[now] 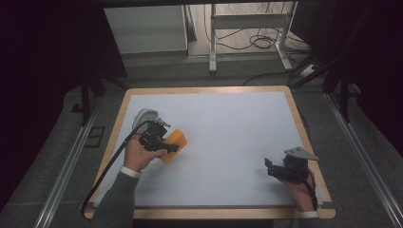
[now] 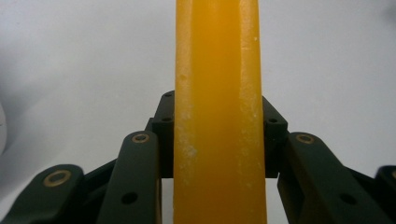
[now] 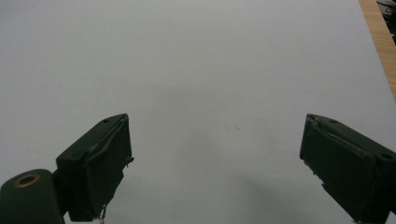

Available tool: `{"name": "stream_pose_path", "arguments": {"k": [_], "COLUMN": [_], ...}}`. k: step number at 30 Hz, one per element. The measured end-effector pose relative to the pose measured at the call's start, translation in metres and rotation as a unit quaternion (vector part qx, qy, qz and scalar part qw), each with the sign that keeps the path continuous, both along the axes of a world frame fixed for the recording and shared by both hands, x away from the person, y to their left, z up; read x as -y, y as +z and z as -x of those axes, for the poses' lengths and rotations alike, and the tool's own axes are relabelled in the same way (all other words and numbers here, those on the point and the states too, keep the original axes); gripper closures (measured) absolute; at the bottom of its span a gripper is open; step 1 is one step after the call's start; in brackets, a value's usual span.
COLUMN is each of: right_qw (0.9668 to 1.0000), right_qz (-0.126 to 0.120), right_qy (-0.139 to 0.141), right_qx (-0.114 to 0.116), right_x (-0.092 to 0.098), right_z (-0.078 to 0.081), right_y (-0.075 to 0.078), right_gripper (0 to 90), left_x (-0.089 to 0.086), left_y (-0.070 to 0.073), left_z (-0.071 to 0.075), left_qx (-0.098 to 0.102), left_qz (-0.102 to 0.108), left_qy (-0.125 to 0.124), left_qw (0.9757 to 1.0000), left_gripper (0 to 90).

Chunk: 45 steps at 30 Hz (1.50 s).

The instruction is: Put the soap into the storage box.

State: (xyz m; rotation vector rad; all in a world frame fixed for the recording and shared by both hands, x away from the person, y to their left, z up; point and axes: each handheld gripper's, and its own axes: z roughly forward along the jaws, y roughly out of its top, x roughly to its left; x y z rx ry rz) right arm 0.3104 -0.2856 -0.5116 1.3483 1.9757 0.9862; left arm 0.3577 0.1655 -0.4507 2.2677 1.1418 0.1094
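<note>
Item 1, lower right of the high view: right tongs, black, carried in the person's right hand near the right edge of the surface. A grey three-cornered plate sits on top. In the right gripper view the right tongs have jaws spread wide, with bare white sheet between them and nothing held. A strip of wooden rim runs down the upper right of that view.

Item 2, lower left of the high view: a grey sleeve and the person's left hand, wrapped around the left tongs. A black cable trails back from them toward the near left corner.

Item 3, left of centre in the high view: orange block, flat-sided, pinched by the left tongs over the white sheet; whether it touches the sheet cannot be told. In the left gripper view the orange block stands as a tall band up the middle of the frame, the left tongs pressed against it from both sides. Its surface is waxy, with pale flecks.

Item 4, just beyond the left tongs in the high view: a pale grey rounded object lying on the sheet; its kind cannot be told.

Item 5, the surface itself: white sheet bordered by a light wooden rim.

Item 6, top of the high view, beyond the surface: white metal frame legs on the floor, with loose dark cables around them.
</note>
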Motion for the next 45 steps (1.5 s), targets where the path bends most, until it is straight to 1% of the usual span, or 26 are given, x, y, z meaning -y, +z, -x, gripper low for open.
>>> {"name": "stream_pose_path", "arguments": {"k": [9, 17, 24, 27, 30, 31, 36, 37, 40, 45], "right_qw": [1.0, 1.0, 1.0, 1.0, 1.0, 1.0, 1.0, 1.0, 1.0, 1.0], "right_qz": [0.002, 0.002, -0.001, -0.001, -0.002, -0.001, -0.001, -0.001, -0.001, -0.002], "right_qy": [0.001, 0.001, -0.004, -0.004, -0.004, -0.004, -0.005, -0.006, -0.005, -0.008], "right_qx": [-0.001, -0.001, 0.0, 0.001, 0.002, 0.002, 0.001, 0.001, 0.0, 0.001], "right_x": [0.0, 0.0, 0.002, 0.003, 0.003, 0.004, 0.004, 0.004, 0.005, 0.005], "right_z": [0.0, 0.0, 0.0, 0.0, 0.0, 0.0, -0.001, -0.001, -0.001, 0.0], "right_y": [-0.001, -0.001, 0.0, 0.001, 0.001, 0.001, 0.0, 0.0, 0.0, 0.0], "right_gripper": [8.9, 8.9, 8.9, 8.9, 8.9, 8.9, 8.9, 8.9, 8.9, 8.9], "left_x": [-0.008, -0.015, -0.022, -0.025, -0.026, -0.026, -0.028, -0.028, -0.03, -0.031], "left_y": [0.003, 0.009, 0.013, 0.016, 0.018, 0.019, 0.023, 0.024, 0.026, 0.027], "left_z": [-0.002, -0.006, -0.008, -0.01, -0.01, -0.011, -0.012, -0.013, -0.014, -0.015], "left_qx": [0.006, 0.012, 0.012, 0.017, 0.017, 0.02, 0.022, 0.023, 0.022, 0.021], "left_qz": [0.001, 0.004, 0.006, 0.005, 0.003, 0.006, 0.005, 0.008, 0.001, 0.003], "left_qy": [0.012, 0.021, 0.03, 0.035, 0.034, 0.036, 0.037, 0.039, 0.038, 0.039], "left_qw": [0.9999, 0.9997, 0.9995, 0.9992, 0.9993, 0.9991, 0.9991, 0.9989, 0.999, 0.999], "left_gripper": [60.7, 60.7, 60.7, 60.8, 60.8, 60.7, 60.8, 60.8, 60.7, 60.8]}}
